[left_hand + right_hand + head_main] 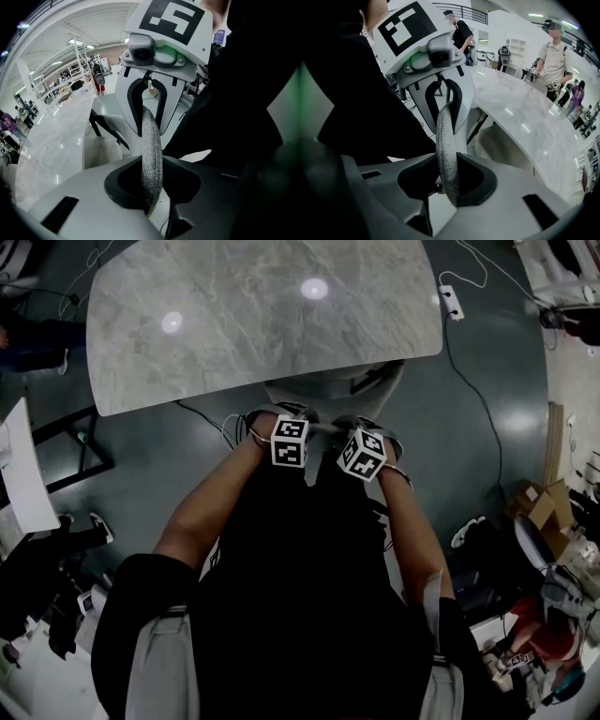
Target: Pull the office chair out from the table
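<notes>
left gripper [152, 185]: jaws pinch grey woven-fabric top edge [151, 140] of pale office chair [333, 390] | right gripper [447, 180]: jaws pinch same edge | chair partly under grey marble worktop [262, 315]

The desk [262, 315] has a pale grey marbled top with rounded corners, and two bright spots of lamp light show on it. It stands on a dark, glossy floor [469, 456]. The office chair [333, 388] stands on the floor at the desk's near edge, partly under the top. Just right of the desk a white power strip [451, 302] lies on the floor, with a dark cable [478, 399] trailing from it. Farther right of the desk sits a cardboard box [542, 504].
</notes>
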Motion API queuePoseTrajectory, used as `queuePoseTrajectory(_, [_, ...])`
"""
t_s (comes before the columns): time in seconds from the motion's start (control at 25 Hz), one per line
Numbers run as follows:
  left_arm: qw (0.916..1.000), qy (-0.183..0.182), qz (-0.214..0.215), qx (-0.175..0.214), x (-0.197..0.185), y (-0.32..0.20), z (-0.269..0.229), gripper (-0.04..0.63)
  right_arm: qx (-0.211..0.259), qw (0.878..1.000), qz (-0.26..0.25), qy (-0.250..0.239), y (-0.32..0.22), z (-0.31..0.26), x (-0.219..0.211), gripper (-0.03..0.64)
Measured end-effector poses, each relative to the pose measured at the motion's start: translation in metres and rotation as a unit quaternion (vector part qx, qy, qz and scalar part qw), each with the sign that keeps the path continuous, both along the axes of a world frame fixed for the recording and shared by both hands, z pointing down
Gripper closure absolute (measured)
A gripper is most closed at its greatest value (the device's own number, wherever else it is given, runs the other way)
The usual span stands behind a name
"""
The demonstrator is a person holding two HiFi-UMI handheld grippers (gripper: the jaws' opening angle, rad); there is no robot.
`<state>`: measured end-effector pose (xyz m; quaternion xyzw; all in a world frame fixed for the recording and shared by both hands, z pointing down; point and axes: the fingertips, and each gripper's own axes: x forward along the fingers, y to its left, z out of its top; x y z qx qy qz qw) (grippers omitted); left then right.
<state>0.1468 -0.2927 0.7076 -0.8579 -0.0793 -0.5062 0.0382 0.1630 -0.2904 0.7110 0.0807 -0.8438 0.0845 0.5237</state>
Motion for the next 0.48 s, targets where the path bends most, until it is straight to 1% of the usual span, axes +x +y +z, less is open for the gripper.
queuePoseTrajectory(0.48, [0.9999, -0.001, 0.001, -0.013, -0.011, 0.036, -0.002, 0.511, -0.007, 1.000, 0.009, 0.002, 0.035, -0.001, -0.010, 0.509])
